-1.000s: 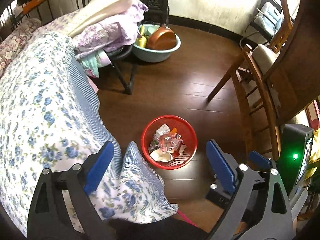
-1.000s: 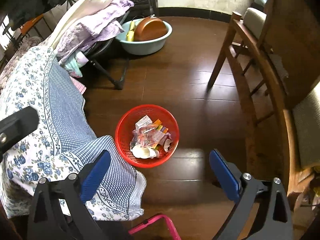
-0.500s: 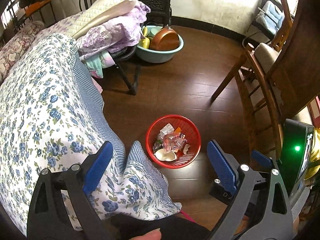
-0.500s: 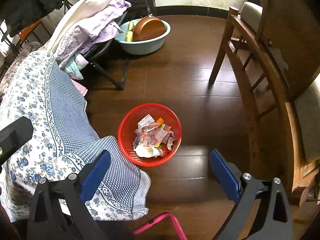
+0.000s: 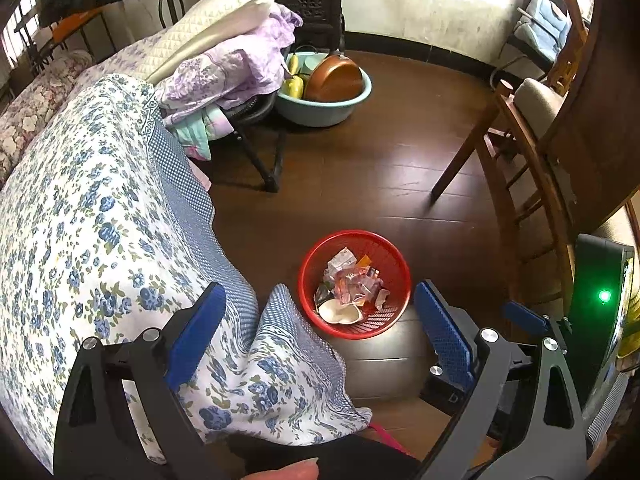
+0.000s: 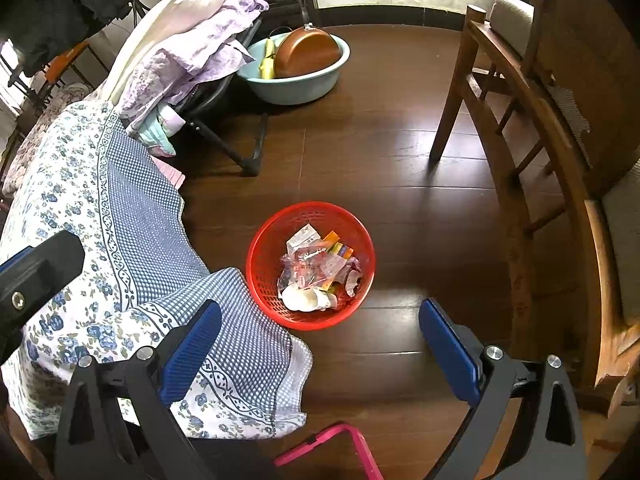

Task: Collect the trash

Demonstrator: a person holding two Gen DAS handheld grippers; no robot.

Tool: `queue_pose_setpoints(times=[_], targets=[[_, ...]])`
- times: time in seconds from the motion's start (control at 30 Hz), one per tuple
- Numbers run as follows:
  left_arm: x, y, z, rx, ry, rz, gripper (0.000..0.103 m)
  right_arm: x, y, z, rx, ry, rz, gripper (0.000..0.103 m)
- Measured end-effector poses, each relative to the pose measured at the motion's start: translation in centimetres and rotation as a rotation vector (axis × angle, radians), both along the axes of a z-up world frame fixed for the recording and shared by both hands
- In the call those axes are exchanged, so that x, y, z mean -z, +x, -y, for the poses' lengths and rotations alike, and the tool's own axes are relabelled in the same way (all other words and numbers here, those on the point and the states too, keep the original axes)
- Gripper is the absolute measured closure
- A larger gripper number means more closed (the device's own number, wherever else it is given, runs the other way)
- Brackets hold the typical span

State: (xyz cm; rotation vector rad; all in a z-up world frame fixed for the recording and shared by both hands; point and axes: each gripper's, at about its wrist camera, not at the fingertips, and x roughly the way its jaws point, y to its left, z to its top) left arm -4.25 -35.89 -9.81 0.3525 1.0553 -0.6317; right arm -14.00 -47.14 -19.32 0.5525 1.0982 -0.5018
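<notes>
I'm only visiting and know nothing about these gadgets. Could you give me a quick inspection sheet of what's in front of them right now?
Surface: dark wooden floor, glossy, no loose litter seen on it.
Job's things: red basket stands on the floor, holding wrappers and other scraps.
Clutter: flowered bedspread hangs beside the basket; teal basin holds a brown pan.
Grippers: left gripper and right gripper both have jaws wide apart, empty, above the floor.
Cables: nothing seen.
Surroundings: wooden chair at right; piled bedding behind; pink frame near the bottom edge.
</notes>
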Motion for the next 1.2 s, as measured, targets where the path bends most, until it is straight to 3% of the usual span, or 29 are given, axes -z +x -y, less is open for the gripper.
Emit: queue_pose_setpoints(times=[1.2], targets=[[-0.06, -0.43, 0.17, 0.007, -0.001, -0.002, 0.011, 0.12, -0.02, -0.09, -0.002, 0.003, -0.003, 0.006]])
